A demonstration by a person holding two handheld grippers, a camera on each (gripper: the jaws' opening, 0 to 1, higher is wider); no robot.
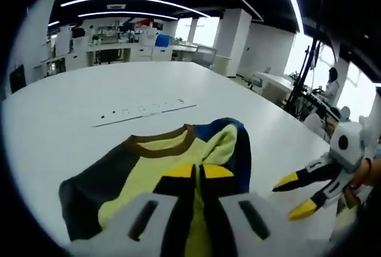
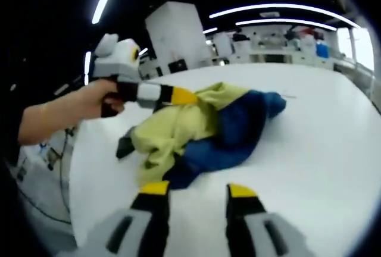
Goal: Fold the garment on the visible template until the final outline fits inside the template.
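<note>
A crumpled garment [image 1: 178, 162] in yellow-green, navy and dark grey, with a brown collar [image 1: 161, 144], lies on the white table [image 1: 89, 96]. My left gripper [image 1: 197, 172] is shut on its yellow fabric, the yellow tips pressed close together. In the right gripper view the garment [image 2: 208, 129] is bunched in a heap, and the left gripper [image 2: 183, 96] holds its upper yellow edge. My right gripper [image 2: 198, 189] stands open just short of the garment's near navy edge, with nothing between its jaws. It also shows open at the right [image 1: 297, 194] beside the garment.
A thin pale strip with dark marks [image 1: 143, 111] lies on the table beyond the garment. A hand [image 2: 89, 105] holds the left gripper. Desks and white columns [image 1: 232, 40] stand past the far table edge, with a seated person [image 1: 331, 84] at the right.
</note>
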